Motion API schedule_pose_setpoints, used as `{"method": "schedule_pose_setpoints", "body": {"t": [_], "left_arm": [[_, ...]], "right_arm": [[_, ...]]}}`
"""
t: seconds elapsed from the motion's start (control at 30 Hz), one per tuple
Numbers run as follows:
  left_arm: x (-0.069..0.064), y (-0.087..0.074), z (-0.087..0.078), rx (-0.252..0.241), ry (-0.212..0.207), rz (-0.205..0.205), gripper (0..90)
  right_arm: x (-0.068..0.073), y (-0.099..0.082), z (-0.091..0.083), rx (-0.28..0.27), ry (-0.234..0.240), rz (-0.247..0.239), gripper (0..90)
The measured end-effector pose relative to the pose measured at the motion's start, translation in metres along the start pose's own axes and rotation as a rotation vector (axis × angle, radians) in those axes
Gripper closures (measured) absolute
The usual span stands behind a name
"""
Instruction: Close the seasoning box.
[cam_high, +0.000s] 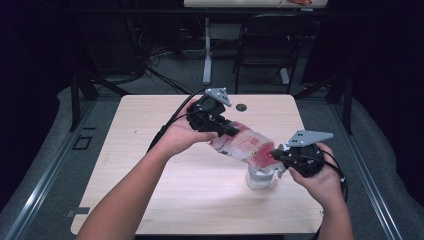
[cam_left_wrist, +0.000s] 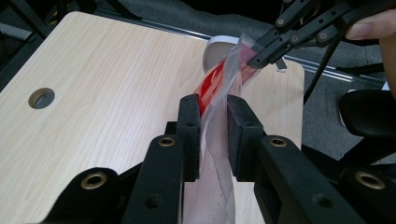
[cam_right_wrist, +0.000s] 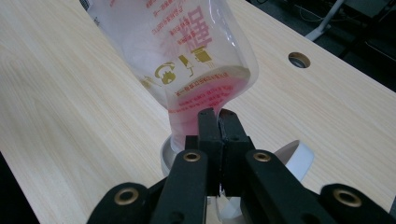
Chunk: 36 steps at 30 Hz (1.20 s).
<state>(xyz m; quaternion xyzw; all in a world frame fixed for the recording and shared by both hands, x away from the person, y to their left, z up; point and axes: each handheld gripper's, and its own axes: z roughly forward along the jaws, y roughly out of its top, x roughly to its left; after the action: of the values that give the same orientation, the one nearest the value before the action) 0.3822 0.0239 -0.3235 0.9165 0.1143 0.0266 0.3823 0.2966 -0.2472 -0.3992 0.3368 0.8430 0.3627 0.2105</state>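
Item: soft plastic pouch (cam_high: 243, 144), clear film printed in red, lying tilted across the centre of the high view, its lower end over a small clear cup (cam_high: 260, 177) at lower centre-right of that frame.

Held by: left gripper (cam_high: 226, 127), its fingers (cam_left_wrist: 189, 133) clamped on the pouch's upper end with the film pinched flat between the pads; right gripper (cam_high: 276, 154), fingers pressed tight together on the pouch's lower edge, as the right gripper view shows just below the pink-tinted corner.

Handling, judged: limp, thin-walled, probably light; it sags and creases between the two grips, so it gives no stiffness of its own. The film looks smooth and likely slippery; a pinch on the sealed edges should hold better than one on the bulging middle. A squeeze on the belly could push contents out unevenly.

Cup: small, light-looking, standing free on the surface (cam_high: 150, 165); likely easy to tip if the pouch drags on its rim.

Surroundings: pale wood surface with a round hole (cam_high: 241, 107) at upper centre, well apart from the work. A white lid-like ring (cam_right_wrist: 295, 158) lies just beside the cup. Nothing else stands in the way.
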Motion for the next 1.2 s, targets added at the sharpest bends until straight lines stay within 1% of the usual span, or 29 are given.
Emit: {"method": "schedule_pose_setpoints", "body": {"t": [1.2], "left_arm": [[-0.0012, 0.0023, -0.0008, -0.004, -0.005, 0.002, 77.5]], "right_arm": [[0.0003, 0.0001, -0.0011, -0.002, 0.007, -0.001, 89.5]]}}
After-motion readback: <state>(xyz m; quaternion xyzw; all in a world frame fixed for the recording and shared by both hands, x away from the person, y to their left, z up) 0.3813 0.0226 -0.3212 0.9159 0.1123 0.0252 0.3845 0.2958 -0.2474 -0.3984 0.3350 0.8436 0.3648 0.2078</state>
